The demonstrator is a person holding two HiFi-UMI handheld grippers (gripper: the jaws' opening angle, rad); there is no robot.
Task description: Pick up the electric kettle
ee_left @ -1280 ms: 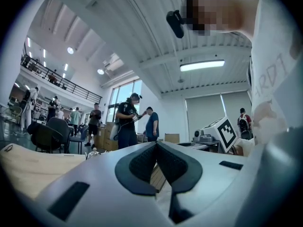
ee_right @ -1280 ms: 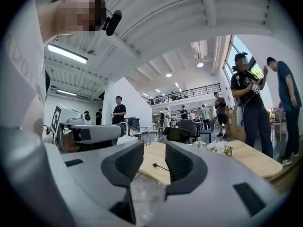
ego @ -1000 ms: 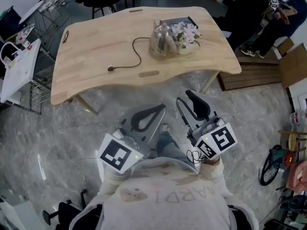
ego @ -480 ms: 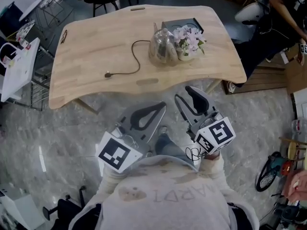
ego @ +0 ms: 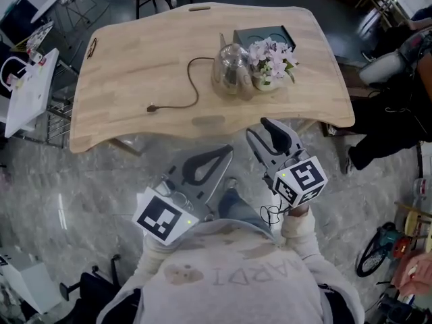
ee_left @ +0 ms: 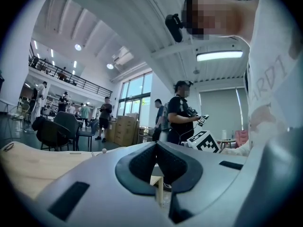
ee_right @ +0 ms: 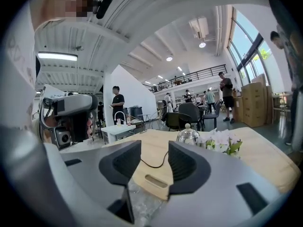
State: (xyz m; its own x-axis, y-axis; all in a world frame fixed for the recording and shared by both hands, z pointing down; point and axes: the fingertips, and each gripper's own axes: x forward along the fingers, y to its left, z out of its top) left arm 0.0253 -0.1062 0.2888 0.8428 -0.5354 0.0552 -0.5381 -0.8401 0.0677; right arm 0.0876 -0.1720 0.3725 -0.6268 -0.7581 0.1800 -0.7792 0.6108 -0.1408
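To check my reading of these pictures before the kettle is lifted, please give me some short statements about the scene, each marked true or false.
1. The electric kettle stands on the table beside the flowers. True.
2. The right claw grips the kettle. False: its jaws are opening with nothing between them, away from the kettle.
3. The left claw is shut and empty. True.
4. The plug sits in a socket. False: it lies loose on the table.
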